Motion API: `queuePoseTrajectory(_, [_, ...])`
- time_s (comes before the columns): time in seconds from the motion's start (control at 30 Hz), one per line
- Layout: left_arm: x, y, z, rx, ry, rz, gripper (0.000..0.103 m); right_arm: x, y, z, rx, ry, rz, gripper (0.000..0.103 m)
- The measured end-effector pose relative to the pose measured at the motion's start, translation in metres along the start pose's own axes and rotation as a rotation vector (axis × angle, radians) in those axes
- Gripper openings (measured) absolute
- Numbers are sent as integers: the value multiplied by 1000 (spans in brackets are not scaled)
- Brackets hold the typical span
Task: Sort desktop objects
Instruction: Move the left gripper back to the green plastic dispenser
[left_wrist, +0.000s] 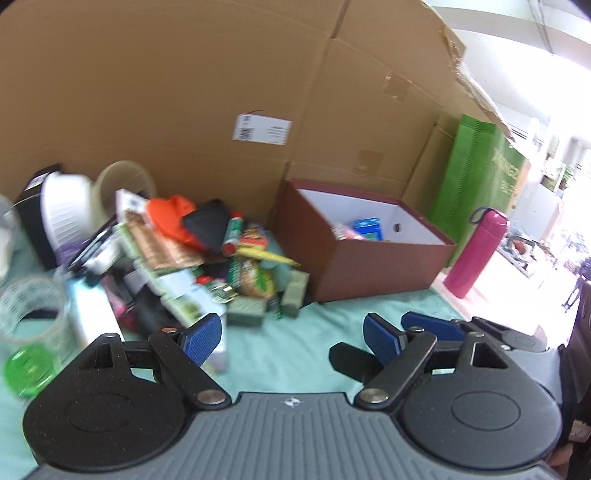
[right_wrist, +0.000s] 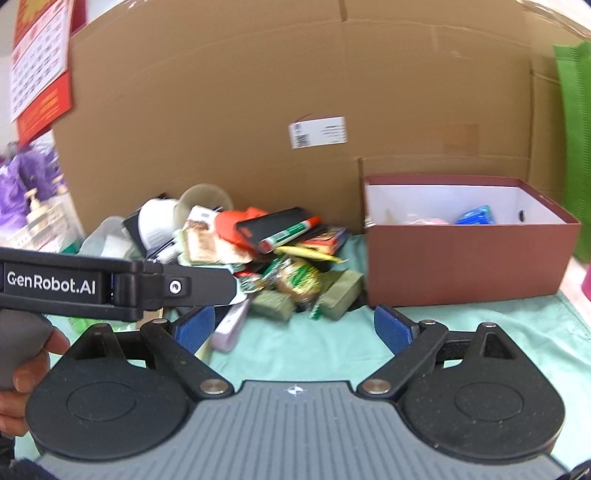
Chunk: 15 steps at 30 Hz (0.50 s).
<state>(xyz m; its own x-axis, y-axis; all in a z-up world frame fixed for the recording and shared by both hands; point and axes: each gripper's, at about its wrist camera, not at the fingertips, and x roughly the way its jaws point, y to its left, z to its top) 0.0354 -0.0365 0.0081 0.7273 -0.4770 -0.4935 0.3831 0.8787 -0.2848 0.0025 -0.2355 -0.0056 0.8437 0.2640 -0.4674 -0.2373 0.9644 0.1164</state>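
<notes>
Left wrist view, foreground: the left gripper, blue-padded fingers spread wide and holding nothing, hovers over the mint-green cloth table cover; to its right the blue pads of the right gripper enter the frame. Right wrist view, foreground: the right gripper likewise stands wide apart and empty; the black body of the left gripper, gripped by a hand, crosses the left side of the frame.

Middle ground: the heap of mixed desktop objects lies ahead and to the left of both grippers; its nearest members are two olive-green rectangular sponge blocks and a pale lilac flat packet, the latter just beside the right gripper's left finger, its long axis running forward and slightly rightward; a green-and-white marker pen with red cap rests higher on the heap, long axis roughly crosswise, rising to the right.

Background: the dark red open cardboard box with white interior, already containing a few items, stands ahead and right of the heap, against a tall brown corrugated cardboard wall; a magenta cylindrical flask stands further right.

Judgement: the heap lies nearer the left gripper, the box nearer the right; the coming pick would turn on aligning open fingers across an object's short axis.
</notes>
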Motion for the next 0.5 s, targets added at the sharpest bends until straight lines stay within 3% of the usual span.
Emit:
queuePoseTrajectory(0.3, [-26, 41, -21, -67, -1, 89, 87, 14, 30, -11, -81, 44, 28, 91])
queuePoseTrajectory(0.5, [-25, 61, -43, -79, 61, 114, 87, 35, 42, -24, -98, 116, 68, 91])
